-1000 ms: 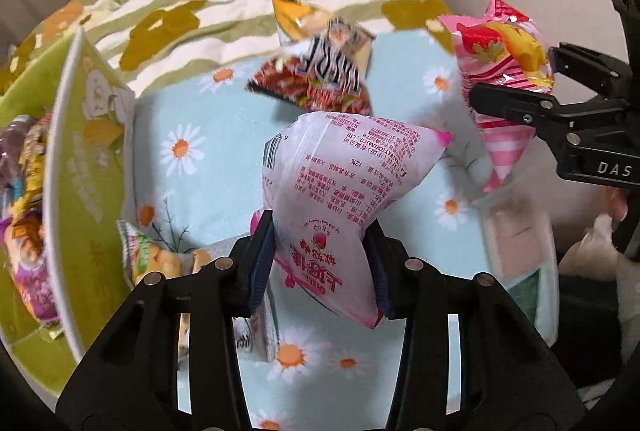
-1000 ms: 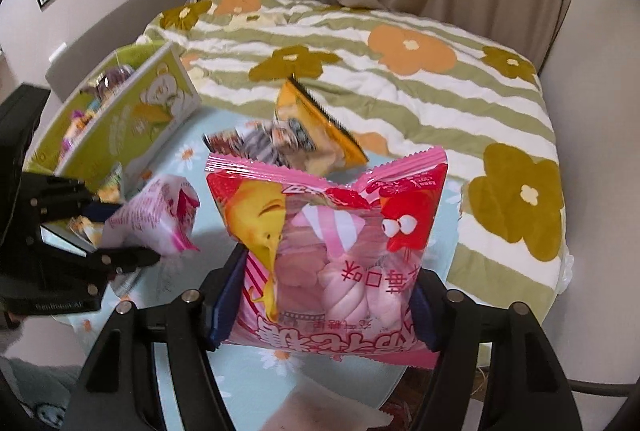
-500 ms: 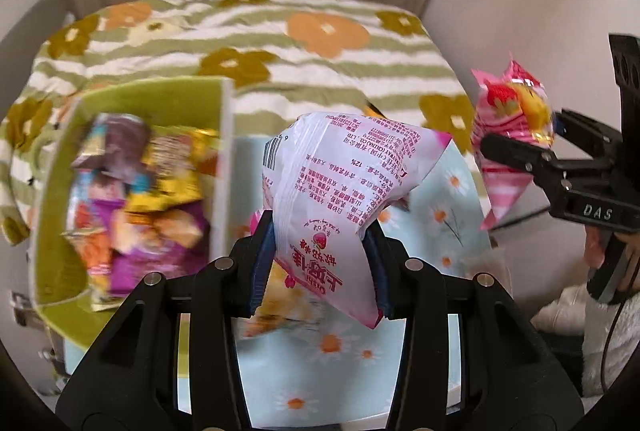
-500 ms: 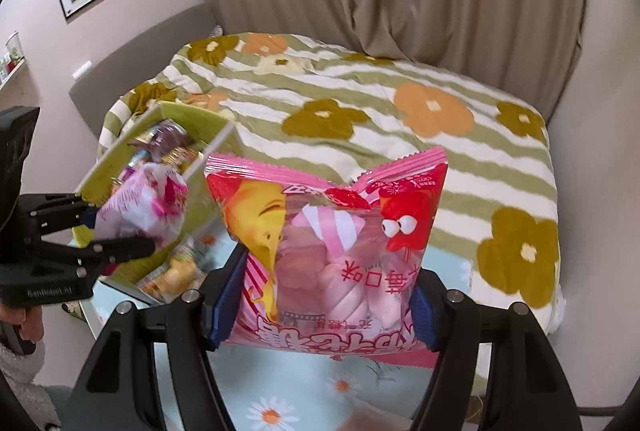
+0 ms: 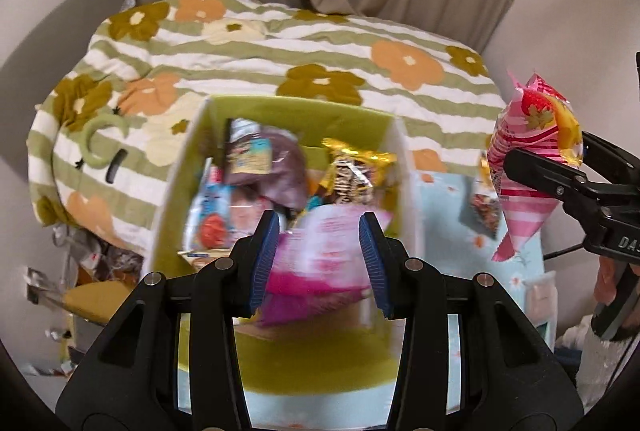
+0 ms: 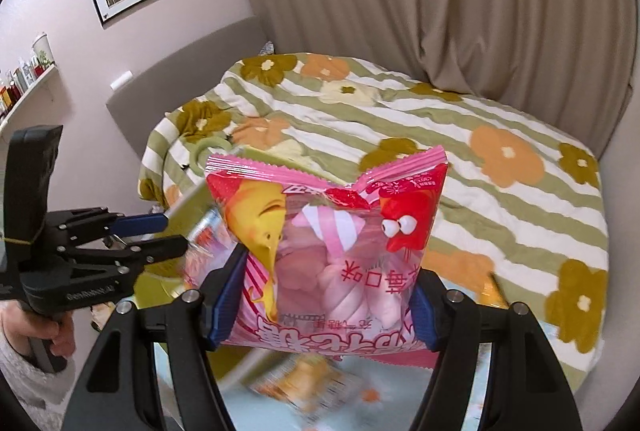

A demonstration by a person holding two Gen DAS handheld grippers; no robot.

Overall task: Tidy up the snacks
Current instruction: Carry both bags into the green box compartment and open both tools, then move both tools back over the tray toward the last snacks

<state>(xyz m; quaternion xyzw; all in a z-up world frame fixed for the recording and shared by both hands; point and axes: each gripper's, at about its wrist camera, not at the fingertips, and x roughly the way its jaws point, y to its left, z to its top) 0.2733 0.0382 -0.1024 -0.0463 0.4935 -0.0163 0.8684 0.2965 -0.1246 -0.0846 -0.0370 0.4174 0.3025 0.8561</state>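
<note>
Left hand-held gripper point(image 5: 318, 263) gapes over box point(image 5: 404, 191) — pink packet point(image 5: 320, 263) blurred.

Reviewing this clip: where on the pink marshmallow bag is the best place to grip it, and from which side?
Grip the pink marshmallow bag low, across its two side edges, coming from below, as the right tool does now: the pouch stands upright, puffy in the middle, with narrow sides that fit between the pads.

Blurred white-and-pink snack bag point(image 5: 320, 255) drops into the green box point(image 5: 296, 111) of snacks — pink marshmallow bag point(image 6: 328, 255) held upright, apart.
</note>
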